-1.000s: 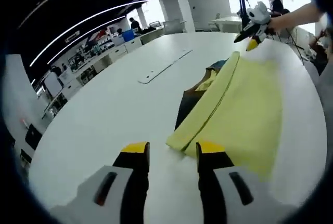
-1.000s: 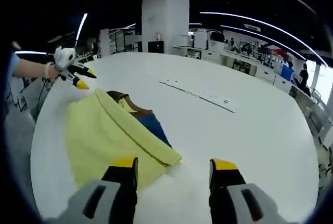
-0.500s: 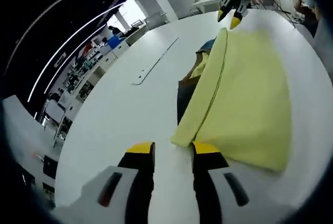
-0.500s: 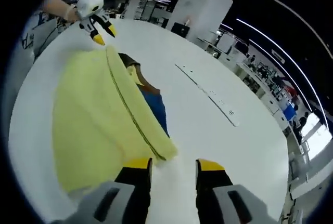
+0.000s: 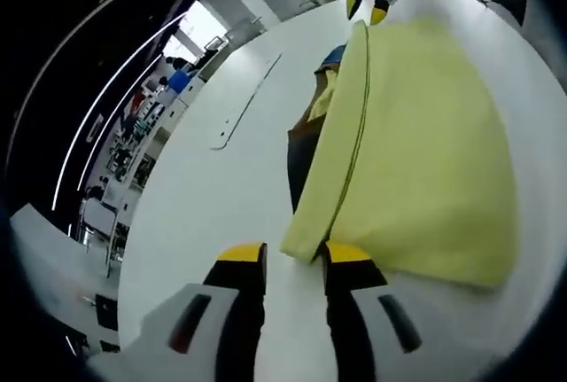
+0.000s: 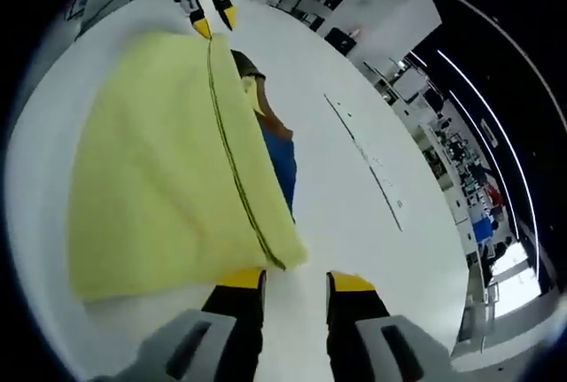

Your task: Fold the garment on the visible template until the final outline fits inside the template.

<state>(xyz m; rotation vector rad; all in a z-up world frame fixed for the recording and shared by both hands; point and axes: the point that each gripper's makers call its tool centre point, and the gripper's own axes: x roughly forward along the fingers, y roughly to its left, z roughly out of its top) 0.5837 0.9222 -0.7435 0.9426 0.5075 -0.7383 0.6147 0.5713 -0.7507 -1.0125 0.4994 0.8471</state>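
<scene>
**A:** What are you seeing on the left side first?

**B:** I'm looking along the left gripper (image 5: 294, 258); its yellow-tipped jaws are standing apart, holding nothing, and the near corner of the yellow garment (image 5: 416, 152) is sitting between the tips. The garment is lying flat on the white table (image 5: 213, 205), toward the edge nearest me, with its stitched hem running straight away from the jaws.

**A:** And the right?

**B:** I'm seeing the same thing mirrored. The right gripper (image 6: 296, 280) is also standing open and empty, and the opposite hem corner of the yellow garment (image 6: 159, 160) is lying just over its left jaw tip.

**A:** How is the cloth going to behave?

**B:** I'm judging it light, soft and limp, so it should drape and slide easily on the smooth table top. I'm thinking the hem corners are the places to pinch, since the doubled edge there gives the jaws more to bite.

**A:** Is either view giving you something extra?

**B:** The right gripper view is showing more of the blue panel (image 6: 285, 169) peeking out from under the hem, beside a brown patch. In the left gripper view the brown part (image 5: 297, 156) is showing larger, and the long white strip (image 5: 244, 105) on the table reads clearly. Whether these darker parts are the template, I cannot tell.
</scene>
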